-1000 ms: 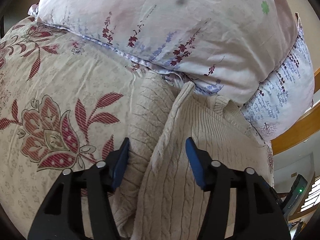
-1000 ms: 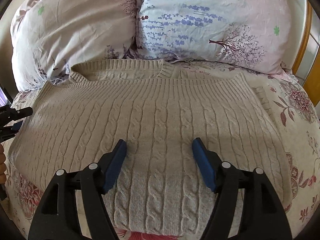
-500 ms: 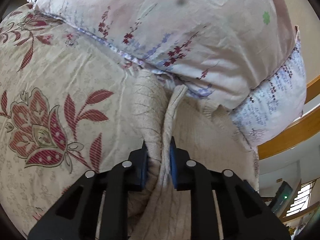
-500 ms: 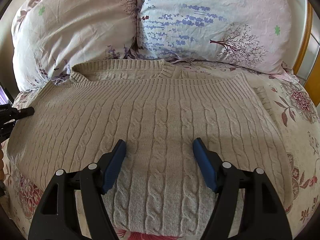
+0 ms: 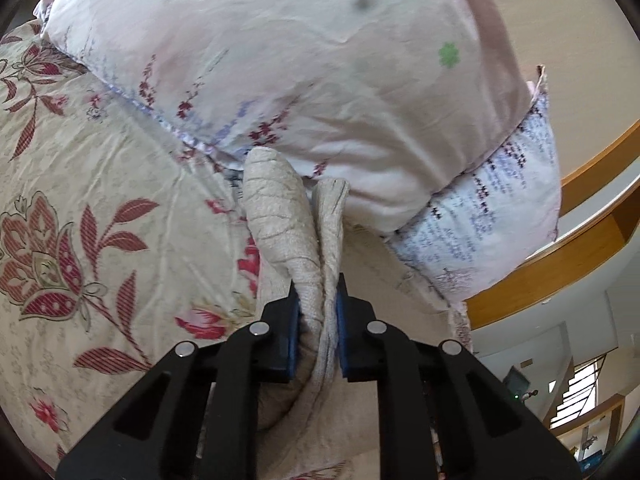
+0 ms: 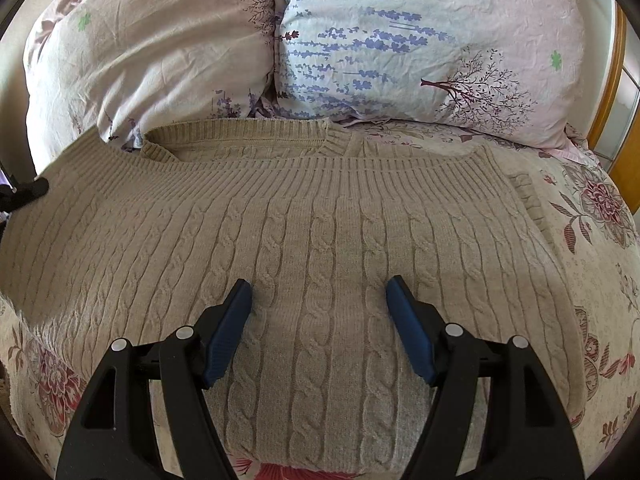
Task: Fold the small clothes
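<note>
One sweater fold between clamped left jaws.

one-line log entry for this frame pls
task: fold sweater | left gripper: shut on sweater edge | right gripper: open, over sweater middle | sweater: on bed, below pillows

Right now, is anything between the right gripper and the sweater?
Nothing visible. The right gripper hangs open directly over the beige cable-knit sweater, with only bare knit between its fingers. The left gripper is already shut on the sweater's edge.
</note>
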### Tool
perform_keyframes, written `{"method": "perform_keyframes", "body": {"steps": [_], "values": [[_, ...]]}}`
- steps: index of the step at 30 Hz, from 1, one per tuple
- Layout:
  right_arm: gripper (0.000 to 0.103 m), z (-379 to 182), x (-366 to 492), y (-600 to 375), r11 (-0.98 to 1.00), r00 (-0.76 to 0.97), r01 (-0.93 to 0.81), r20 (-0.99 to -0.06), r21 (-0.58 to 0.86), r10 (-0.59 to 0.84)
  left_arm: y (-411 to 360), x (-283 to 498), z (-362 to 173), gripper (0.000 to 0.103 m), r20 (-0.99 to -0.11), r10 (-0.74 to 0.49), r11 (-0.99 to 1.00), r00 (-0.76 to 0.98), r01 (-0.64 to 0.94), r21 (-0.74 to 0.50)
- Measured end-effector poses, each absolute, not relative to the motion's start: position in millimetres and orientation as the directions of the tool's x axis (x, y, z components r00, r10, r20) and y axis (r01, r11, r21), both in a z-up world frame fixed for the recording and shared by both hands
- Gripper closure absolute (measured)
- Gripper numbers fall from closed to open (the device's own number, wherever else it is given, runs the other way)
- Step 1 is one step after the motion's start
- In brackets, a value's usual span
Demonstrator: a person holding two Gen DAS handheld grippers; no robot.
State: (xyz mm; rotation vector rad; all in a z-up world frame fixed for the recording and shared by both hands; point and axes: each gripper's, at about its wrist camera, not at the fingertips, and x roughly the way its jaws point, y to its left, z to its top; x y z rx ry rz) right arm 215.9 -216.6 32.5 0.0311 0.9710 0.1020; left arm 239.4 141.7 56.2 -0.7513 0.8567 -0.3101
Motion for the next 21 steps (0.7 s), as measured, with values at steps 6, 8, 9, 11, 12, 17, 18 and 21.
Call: {"method": "perform_keyframes", "body": {"steps": [6, 8, 9, 11, 12, 17, 18, 21], "values": [[0.031, 32, 216, -216, 0.995, 0.559, -0.072, -0.823, 0.072, 0.1, 131, 238, 71, 0.09, -0.54, -0.555, 0.678, 0.633, -0.032, -0.735], [0.031, 32, 217, -216, 0.995, 0.558, -0.073, -0.824, 0.073, 0.101, 124, 238, 80, 0.09, -0.524, -0.563, 0.672, 0.64, -0.015, -0.741], [0.03, 32, 217, -216, 0.995, 0.557, -0.074, -0.824, 0.073, 0.102, 120, 239, 84, 0.09, -0.52, -0.566, 0.672, 0.64, -0.008, -0.741], [0.03, 34, 217, -218, 0.993, 0.551, -0.076, -0.826, 0.092, 0.119, 111, 242, 93, 0.09, -0.504, -0.579, 0.665, 0.642, 0.014, -0.747], [0.03, 35, 217, -221, 0.99, 0.548, -0.074, -0.825, 0.117, 0.139, 106, 244, 98, 0.09, -0.492, -0.59, 0.657, 0.641, 0.027, -0.753], [0.031, 50, 208, -254, 0.964, 0.572, -0.038, -0.785, 0.264, 0.238, 68, 250, 118, 0.09, -0.437, -0.648, 0.621, 0.623, 0.1, -0.777], [0.031, 54, 204, -260, 0.961, 0.582, -0.035, -0.776, 0.275, 0.243, 55, 252, 120, 0.09, -0.429, -0.663, 0.615, 0.613, 0.119, -0.78], [0.03, 67, 192, -281, 0.948, 0.615, -0.04, -0.74, 0.316, 0.272, 20, 256, 119, 0.09, -0.416, -0.704, 0.592, 0.576, 0.152, -0.792]]}}
